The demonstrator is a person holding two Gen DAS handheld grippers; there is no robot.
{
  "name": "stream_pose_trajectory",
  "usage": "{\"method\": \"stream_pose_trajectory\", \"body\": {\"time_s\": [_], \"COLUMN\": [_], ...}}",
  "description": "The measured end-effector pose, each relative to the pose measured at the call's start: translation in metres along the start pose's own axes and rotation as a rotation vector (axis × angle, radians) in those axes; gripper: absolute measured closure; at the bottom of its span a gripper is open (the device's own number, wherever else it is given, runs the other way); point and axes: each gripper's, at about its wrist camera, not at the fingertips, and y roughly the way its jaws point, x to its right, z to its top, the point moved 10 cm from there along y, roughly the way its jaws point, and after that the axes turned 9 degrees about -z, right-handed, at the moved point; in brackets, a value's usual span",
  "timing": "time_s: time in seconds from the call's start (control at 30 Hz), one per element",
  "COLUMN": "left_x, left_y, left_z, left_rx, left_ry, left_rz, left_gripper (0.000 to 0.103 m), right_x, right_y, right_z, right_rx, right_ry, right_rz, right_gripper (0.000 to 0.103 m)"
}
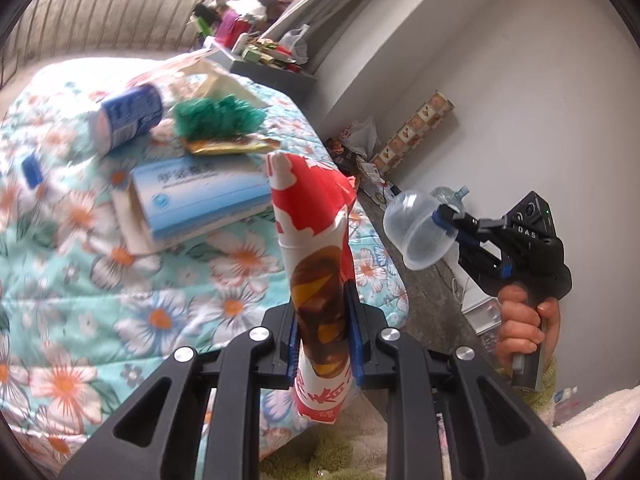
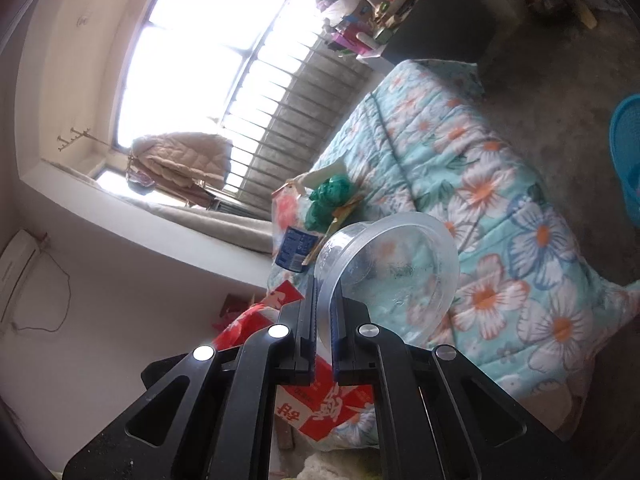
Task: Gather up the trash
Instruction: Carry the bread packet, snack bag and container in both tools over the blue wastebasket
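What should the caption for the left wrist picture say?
Left hand-held gripper clamps a red snack wrapper; right hand-held gripper pinches a clear plastic cup.

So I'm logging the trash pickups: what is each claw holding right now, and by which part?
Left claw: red-and-white snack wrapper, gripped around its lower half. Right claw: clear plastic cup, pinched by its rim.

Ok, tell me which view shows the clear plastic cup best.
The right wrist view: the clear plastic cup fills the middle there, its rim clamped in the right claw, the open mouth facing the camera. The left wrist view shows the cup smaller, off to the side, from outside.
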Motion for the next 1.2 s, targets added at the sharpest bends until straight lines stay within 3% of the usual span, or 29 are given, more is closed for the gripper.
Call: {"method": "stream_pose_trajectory", "body": {"time_s": [0.5, 0.77, 0.97, 1.2], "left_x": [0.059, 0.107, 0.155, 0.19], "left_y": [0.031, 0.076, 0.145, 0.283], "left_z": [0.024, 0.053, 0.08, 0.098], "left_rx": [-0.002, -0.022, -0.08, -0.251], "left_ry": [0.191, 0.322, 0.408, 0.478], "left_rz": [0.013, -0.028, -0.095, -0.154], "left_gripper": [0.087, 0.088, 0.088, 0.087], "right_x": [0.029, 0.061, 0.116, 0.205], "right_y": [-0.051, -0.092, -0.133, -0.15], "right_z": [0.011, 0.029, 0.056, 0.097], "right_rx": [0.103, 0.202, 0.315, 0.391], "right_ry": [0.052, 0.108, 0.206, 0.384], "right_rz": [0.037, 0.034, -0.038, -0.141], "right_gripper": [0.099, 0.099, 0.099, 0.099]}}
